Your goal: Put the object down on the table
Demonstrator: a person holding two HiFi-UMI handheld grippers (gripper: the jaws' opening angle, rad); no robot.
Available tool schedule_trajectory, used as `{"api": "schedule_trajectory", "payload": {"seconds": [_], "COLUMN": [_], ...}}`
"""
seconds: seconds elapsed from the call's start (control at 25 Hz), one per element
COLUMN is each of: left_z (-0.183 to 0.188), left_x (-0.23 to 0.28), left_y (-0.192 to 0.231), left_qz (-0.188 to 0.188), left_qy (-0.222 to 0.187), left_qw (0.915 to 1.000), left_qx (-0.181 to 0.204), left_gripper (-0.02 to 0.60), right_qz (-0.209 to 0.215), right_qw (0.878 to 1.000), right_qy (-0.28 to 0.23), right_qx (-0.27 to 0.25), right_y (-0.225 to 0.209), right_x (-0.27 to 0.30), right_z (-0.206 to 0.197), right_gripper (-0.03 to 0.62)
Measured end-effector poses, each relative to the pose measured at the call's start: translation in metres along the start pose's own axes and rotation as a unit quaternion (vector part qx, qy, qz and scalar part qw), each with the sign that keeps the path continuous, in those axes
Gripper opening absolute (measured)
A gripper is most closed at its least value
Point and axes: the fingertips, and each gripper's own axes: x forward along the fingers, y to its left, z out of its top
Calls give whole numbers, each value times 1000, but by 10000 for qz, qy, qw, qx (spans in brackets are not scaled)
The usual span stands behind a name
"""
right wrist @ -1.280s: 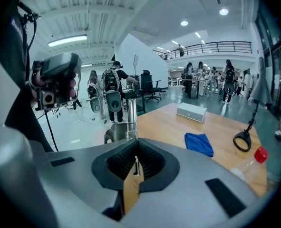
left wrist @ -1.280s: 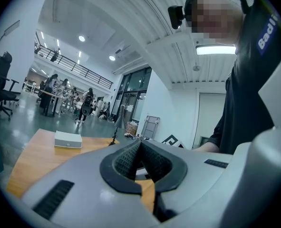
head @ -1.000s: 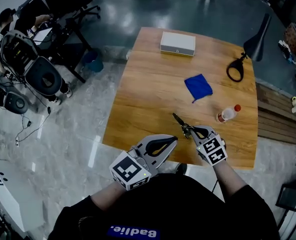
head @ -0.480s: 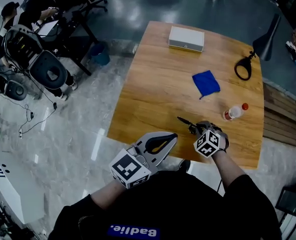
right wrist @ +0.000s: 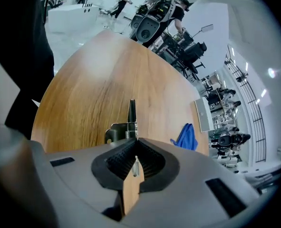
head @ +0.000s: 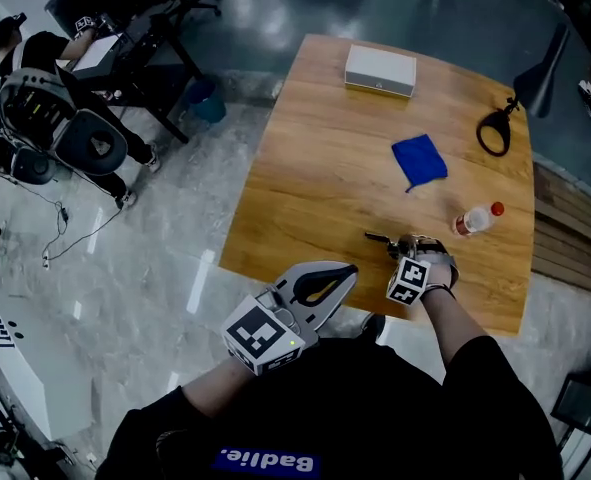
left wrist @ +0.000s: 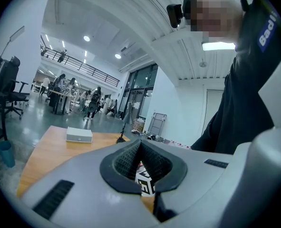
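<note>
Right gripper view: my right tool (right wrist: 135, 145) is pinched shut on a thin metal tab of the object (right wrist: 130, 114), carrying it low over the desk (right wrist: 88, 94), ready to set down.
It's slim: a black rod pointing to 12 o'clock, with a sprung metal base. My left tool (head: 343, 270) is closed and empty at 8 o'clock, probably to keep clear.

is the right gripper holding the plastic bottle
No, the right gripper is shut on a thin part of a metal tool, while the plastic bottle sits apart from it on the table.
</note>
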Motion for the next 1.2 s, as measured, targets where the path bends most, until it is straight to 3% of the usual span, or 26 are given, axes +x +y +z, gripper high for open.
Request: {"api": "schedule_trajectory", "payload": {"seconds": [0.28, 0.52, 0.72, 0.84, 1.04, 1.2], "left_z": [-5, -7, -8, -8, -4, -7], "left_x": [2, 3, 6, 6, 7, 10], "left_y": [-2, -6, -10, -13, -17, -17], "left_qz": [-19, -65, -108, -139, -212, -290], "left_qy": [86, 163, 206, 200, 159, 149], "left_qw": [10000, 9998, 9997, 9997, 9996, 9994], "left_qx": [33, 6, 40, 66, 59, 90], "left_gripper": [3, 3, 3, 3, 3, 3], "right_qz": [-99, 64, 314, 473, 473, 500], "right_qw": [9997, 9999, 9994, 9987, 9972, 9869], "right_qy": [137, 109, 166, 165, -127, -545], "right_qx": [-149, -108, 34, 122, 565, 1436], "right_y": [13, 25, 35, 40, 26, 10], "right_x": [7, 10, 14, 13, -12, -44], "right_z": [-4, -2, -5, -6, -2, -2], "right_gripper": [9, 22, 83, 164, 181, 181]}}
